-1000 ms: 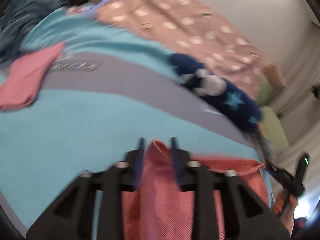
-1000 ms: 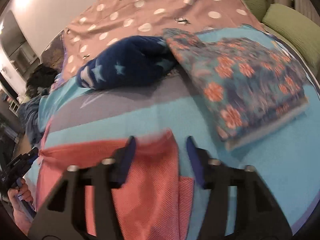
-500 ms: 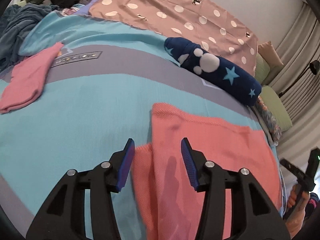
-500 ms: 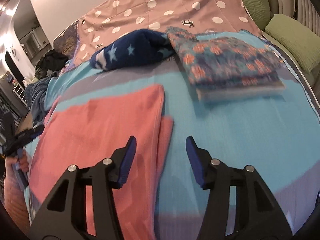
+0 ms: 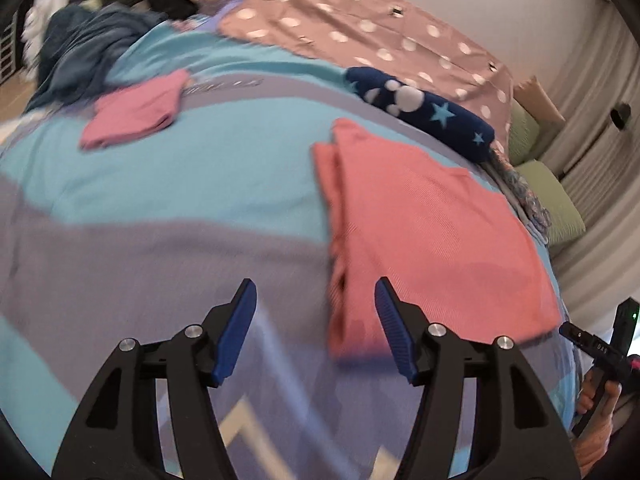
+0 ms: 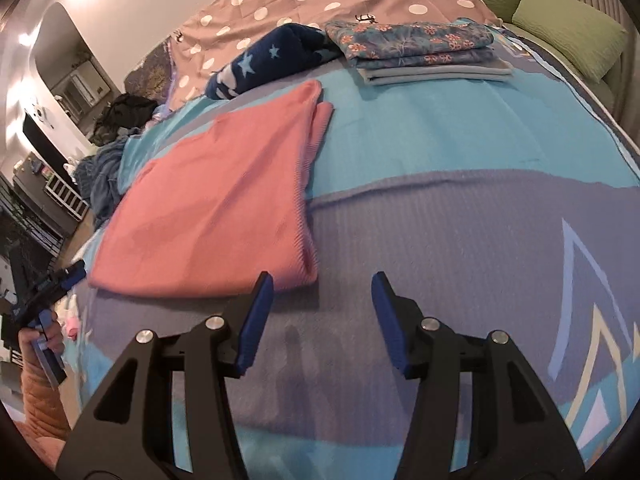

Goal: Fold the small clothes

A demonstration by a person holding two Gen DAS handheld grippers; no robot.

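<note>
A coral knit garment (image 5: pixel 432 224) (image 6: pixel 224 200) lies folded flat on the blue and grey bedspread (image 5: pixel 168 184), with a doubled layer along one side. My left gripper (image 5: pixel 314 292) hovers at its near left corner. Its jaws are opening, and the corner shows between the fingers without the pads touching it. My right gripper (image 6: pixel 322 284) hangs just off the garment's near right corner over bare bedspread. Its jaws are closing a little, with nothing between them. Each gripper also shows at the edge of the other's view, in a hand (image 6: pixel 44 336).
A small pink garment (image 5: pixel 136 112) lies at the far left. A navy star-print roll (image 6: pixel 272 60) and a folded floral stack (image 6: pixel 416 48) sit behind the coral garment. Green pillows (image 6: pixel 568 32) line the right side; a dark blue clothes heap (image 5: pixel 88 52) is far left.
Both grippers have let go of the coral garment's folded-over edge and drawn back to its near side. The left jaws have spread wider. The garment now lies flat.
</note>
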